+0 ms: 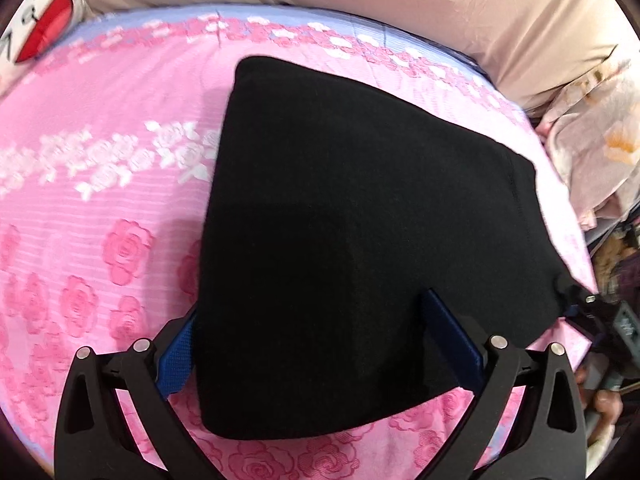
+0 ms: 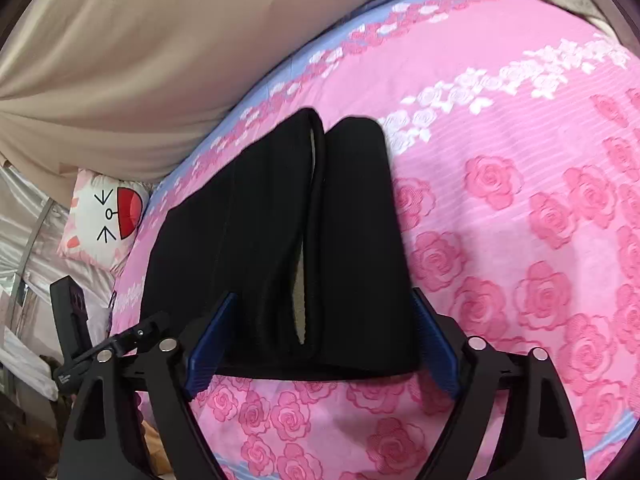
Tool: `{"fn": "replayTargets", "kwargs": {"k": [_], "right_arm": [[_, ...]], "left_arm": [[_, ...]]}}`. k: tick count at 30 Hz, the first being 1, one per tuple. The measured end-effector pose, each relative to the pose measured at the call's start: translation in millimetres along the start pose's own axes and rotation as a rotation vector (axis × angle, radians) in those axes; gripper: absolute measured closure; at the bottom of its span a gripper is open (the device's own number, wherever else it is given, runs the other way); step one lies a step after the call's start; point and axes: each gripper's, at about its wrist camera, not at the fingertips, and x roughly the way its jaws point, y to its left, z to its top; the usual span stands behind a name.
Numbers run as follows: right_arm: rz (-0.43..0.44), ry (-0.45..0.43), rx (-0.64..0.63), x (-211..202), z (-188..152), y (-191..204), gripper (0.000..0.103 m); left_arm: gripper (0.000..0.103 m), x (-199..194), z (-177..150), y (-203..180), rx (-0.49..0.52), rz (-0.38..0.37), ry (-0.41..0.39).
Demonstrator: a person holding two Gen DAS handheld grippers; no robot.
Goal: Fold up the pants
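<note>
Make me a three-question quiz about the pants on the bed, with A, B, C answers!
1. Where do the black pants lie?
A. on the pink rose bedspread
B. on a chair
C. on the floor

2. What colour are the big roses on the bedspread?
A. green
B. pink
C. yellow

3. How are the pants now?
A. hanging up
B. spread out full length
C. folded into a thick bundle

Answers: 1 A, pink cloth shows all round them. 2 B, pink roses cover it. 3 C, the right wrist view shows stacked layers.
</note>
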Motion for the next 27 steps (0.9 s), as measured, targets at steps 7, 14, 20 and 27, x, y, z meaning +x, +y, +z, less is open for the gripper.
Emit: {"fn": "replayTargets", "kwargs": {"k": [7,14,20,27], "right_arm": [[0.053,0.013,0.017,5,4,-4,0.014],[0.004,-0.022,-0.038,15,7,3,0.042],[0.038,-0.019,-0.011,14,7,5,0.053],[0.080,-0.001,0.019,11,1,-5,0.044]], "left_arm": [[0.005,1,9,10,-0.056,-0.170,0.019],[0.010,14,21,-3,0.032,-0.162,-0.042],[0.062,6,28,30,-0.132,-0.312,-0.004],[0.046,8,12,63,-0.263,-0.481,0.122]]}}
